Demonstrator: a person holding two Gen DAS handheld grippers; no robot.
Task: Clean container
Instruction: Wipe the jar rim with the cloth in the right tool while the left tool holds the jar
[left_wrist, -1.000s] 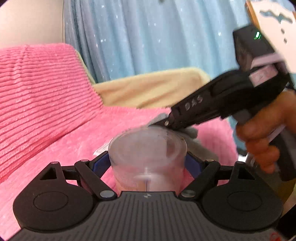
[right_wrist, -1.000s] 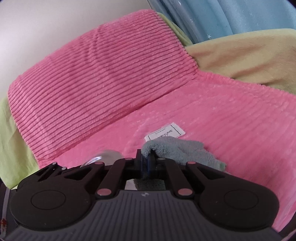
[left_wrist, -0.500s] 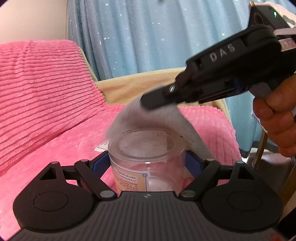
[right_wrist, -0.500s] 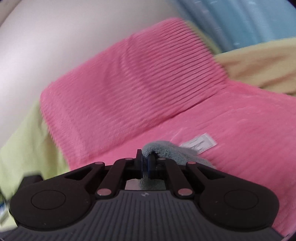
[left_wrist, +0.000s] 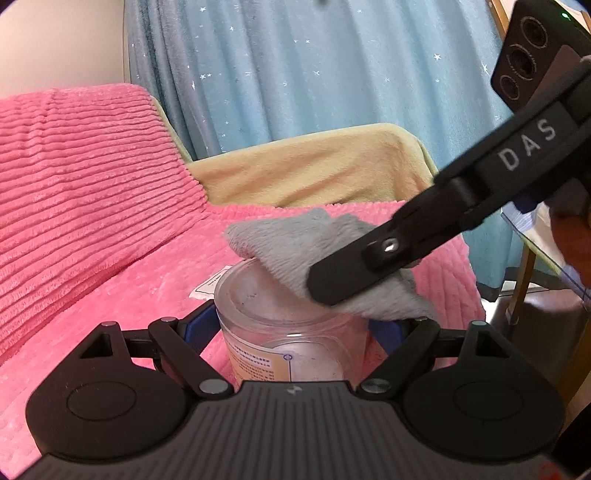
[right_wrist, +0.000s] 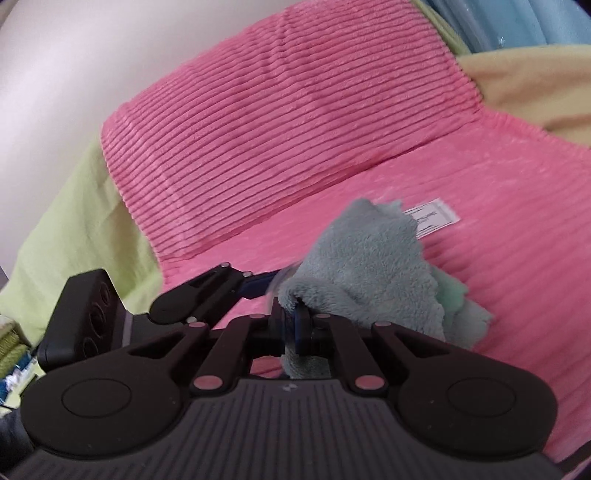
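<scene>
The left gripper (left_wrist: 291, 325) has its two black fingers with blue pads clamped on either side of a clear, round plastic container (left_wrist: 291, 332), holding it upright above the pink ribbed plush cover (left_wrist: 122, 288) of a sofa seat; a printed label wraps the lower part of the container's wall. The right gripper (right_wrist: 291, 328), a black tool marked "DAS", reaches in from the right with its fingers pressed together on a fluffy grey cleaning cloth (left_wrist: 317, 251). The cloth drapes over the right part of the container's open rim and hangs down past it. A small white paper tag (right_wrist: 432, 216) lies flat on the pink seat behind the container. A light blue curtain with small stars (left_wrist: 314, 70) hangs behind the sofa.
</scene>
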